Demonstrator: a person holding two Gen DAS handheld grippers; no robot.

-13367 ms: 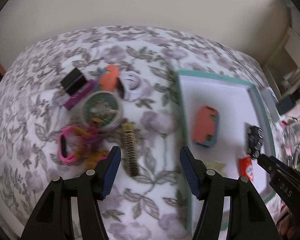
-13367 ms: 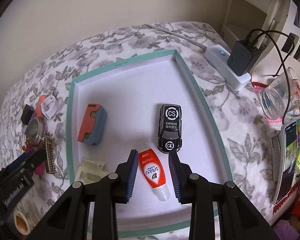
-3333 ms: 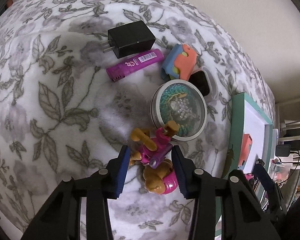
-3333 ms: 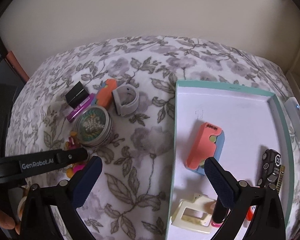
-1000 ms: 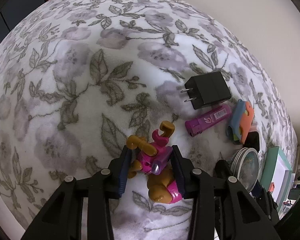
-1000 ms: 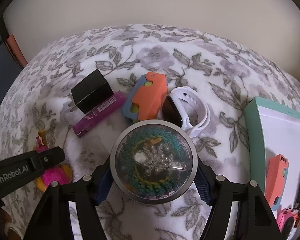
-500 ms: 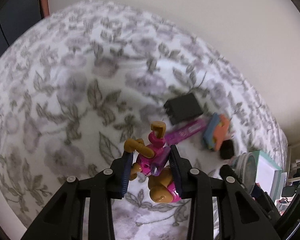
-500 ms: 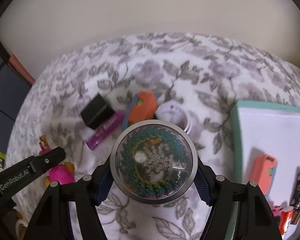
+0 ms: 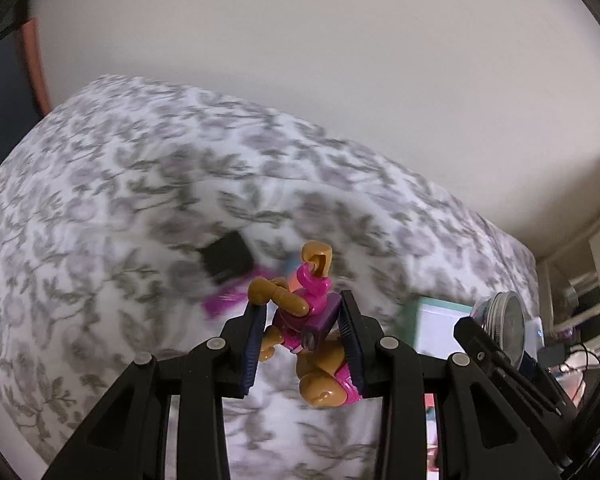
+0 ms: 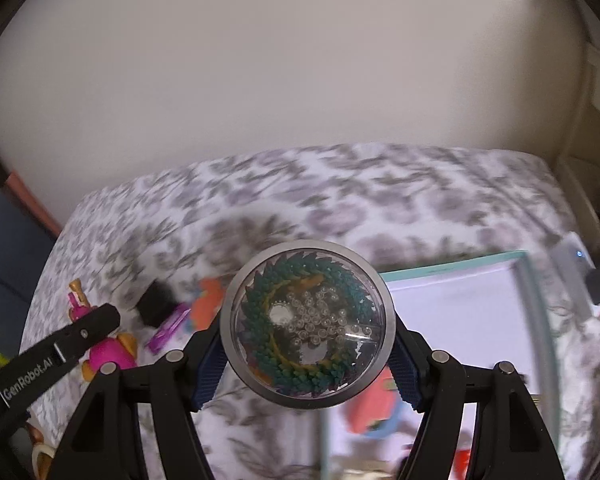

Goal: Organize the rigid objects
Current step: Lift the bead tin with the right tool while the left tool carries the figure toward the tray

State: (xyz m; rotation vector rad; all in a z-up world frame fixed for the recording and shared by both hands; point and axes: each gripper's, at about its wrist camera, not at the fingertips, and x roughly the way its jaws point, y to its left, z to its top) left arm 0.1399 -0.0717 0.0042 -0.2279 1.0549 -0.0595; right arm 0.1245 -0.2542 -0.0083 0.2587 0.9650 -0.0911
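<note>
My left gripper (image 9: 303, 340) is shut on a pink and tan toy figure (image 9: 308, 320) and holds it above the floral cloth (image 9: 120, 220). My right gripper (image 10: 306, 354) is shut on a round metal tin with a clear lid (image 10: 306, 326), lifted clear of the cloth; the tin also shows at the right of the left wrist view (image 9: 504, 328). The white tray with a teal rim (image 10: 456, 268) lies to the right, behind the tin. The toy and left gripper show at the left of the right wrist view (image 10: 104, 350).
On the cloth lie a black charger block (image 9: 226, 256), a purple tube (image 10: 168, 330) and an orange and blue case (image 10: 208, 306). Another orange case (image 10: 374, 406) lies in the tray. A white power strip (image 10: 572, 260) sits right of the tray. A wall stands behind.
Both grippers have lifted and tilted up with their loads. The tin left the cloth, and the view now takes in more wall. The scene is motion-blurred.
</note>
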